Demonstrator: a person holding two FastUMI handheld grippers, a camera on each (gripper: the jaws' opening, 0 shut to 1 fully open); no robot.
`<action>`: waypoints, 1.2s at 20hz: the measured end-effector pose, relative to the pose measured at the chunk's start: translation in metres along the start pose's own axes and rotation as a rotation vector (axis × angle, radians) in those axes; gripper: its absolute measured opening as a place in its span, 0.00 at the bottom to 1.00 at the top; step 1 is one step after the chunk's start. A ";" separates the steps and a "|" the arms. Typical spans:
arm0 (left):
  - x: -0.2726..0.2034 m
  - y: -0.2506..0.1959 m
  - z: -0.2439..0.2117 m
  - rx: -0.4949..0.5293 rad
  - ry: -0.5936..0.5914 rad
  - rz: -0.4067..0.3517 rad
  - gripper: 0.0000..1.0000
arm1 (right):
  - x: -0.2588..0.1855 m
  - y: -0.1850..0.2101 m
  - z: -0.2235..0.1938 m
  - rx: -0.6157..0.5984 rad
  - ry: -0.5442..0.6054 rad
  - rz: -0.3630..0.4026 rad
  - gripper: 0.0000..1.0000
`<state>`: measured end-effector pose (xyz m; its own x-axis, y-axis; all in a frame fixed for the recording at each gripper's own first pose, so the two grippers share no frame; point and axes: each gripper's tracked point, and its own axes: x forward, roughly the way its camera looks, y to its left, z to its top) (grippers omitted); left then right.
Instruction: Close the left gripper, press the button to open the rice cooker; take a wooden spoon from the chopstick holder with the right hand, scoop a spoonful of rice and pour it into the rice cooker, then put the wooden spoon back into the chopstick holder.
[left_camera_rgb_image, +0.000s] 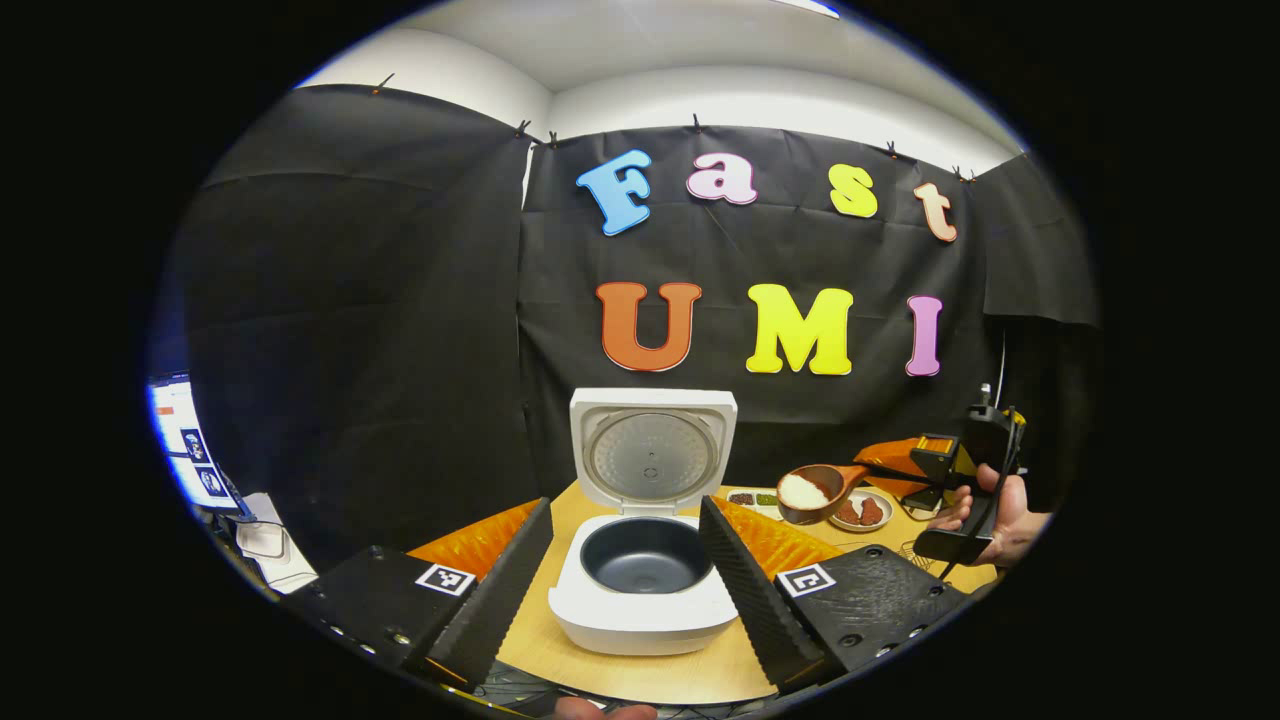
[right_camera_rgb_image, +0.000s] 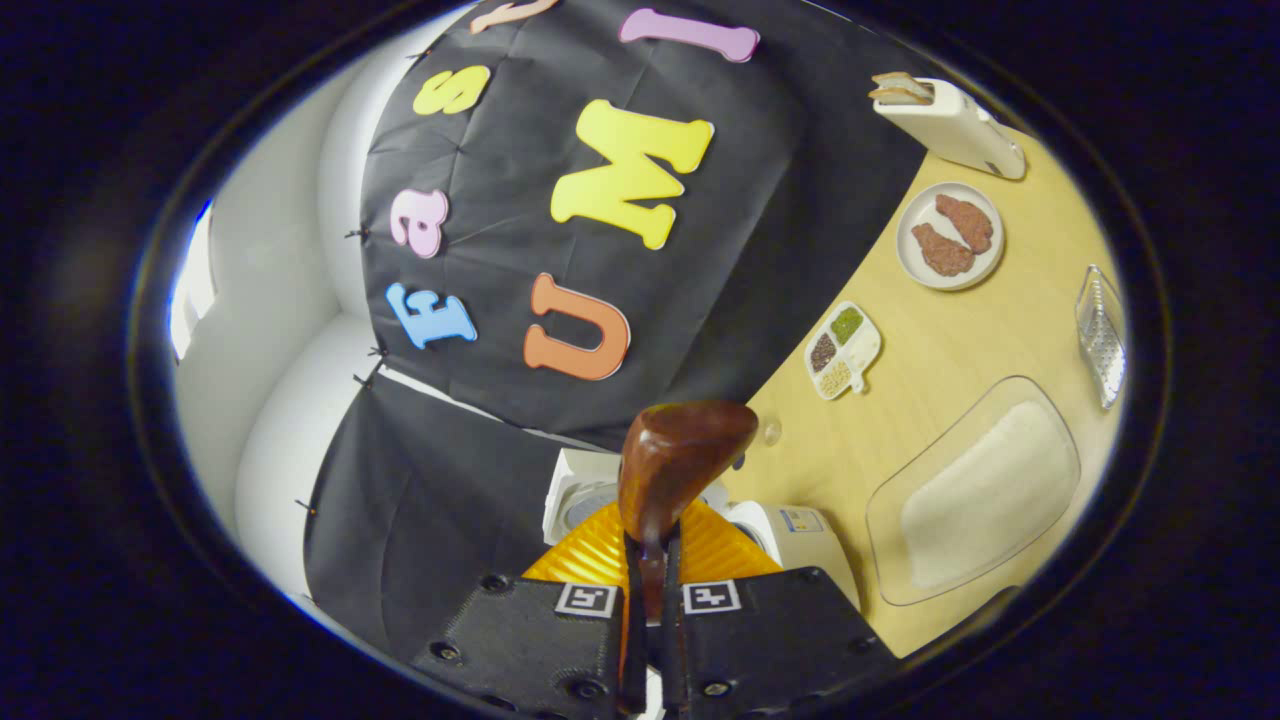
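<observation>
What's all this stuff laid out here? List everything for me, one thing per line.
Rice cooker: one, white, lid up, dark pot empty, middle of the table.
Wooden spoon: one, brown, heaped with white rice, held right of the cooker.
Table: one, light wood.
Rice tray: one, clear, white rice inside, near the table edge.
Plate: one, white, two brown pieces on it.
Divided dish: one, white, three sorts of grains.
Toaster: one, white, bread slices in it, far end.
Grater: one, metal, table edge.
Left tongs: open, either side of the cooker.
Right tongs: shut on the spoon handle.
Hand: one, holding the right tongs.
</observation>
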<state>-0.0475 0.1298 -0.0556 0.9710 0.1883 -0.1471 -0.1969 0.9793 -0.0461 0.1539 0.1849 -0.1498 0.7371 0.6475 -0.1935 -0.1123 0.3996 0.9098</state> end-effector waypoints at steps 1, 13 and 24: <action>0.000 0.008 0.000 0.000 -0.006 -0.001 0.94 | 0.013 0.005 -0.008 -0.033 0.007 -0.012 0.11; 0.007 0.099 -0.022 -0.018 0.010 0.011 0.94 | 0.111 -0.026 -0.112 -0.425 0.122 -0.239 0.11; 0.014 0.117 -0.036 -0.057 0.040 0.016 0.94 | 0.129 -0.017 -0.126 -0.771 0.130 -0.312 0.11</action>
<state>-0.0623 0.2447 -0.0988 0.9616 0.1999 -0.1880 -0.2211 0.9702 -0.0990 0.1672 0.3434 -0.2364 0.7322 0.4848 -0.4784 -0.3751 0.8733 0.3109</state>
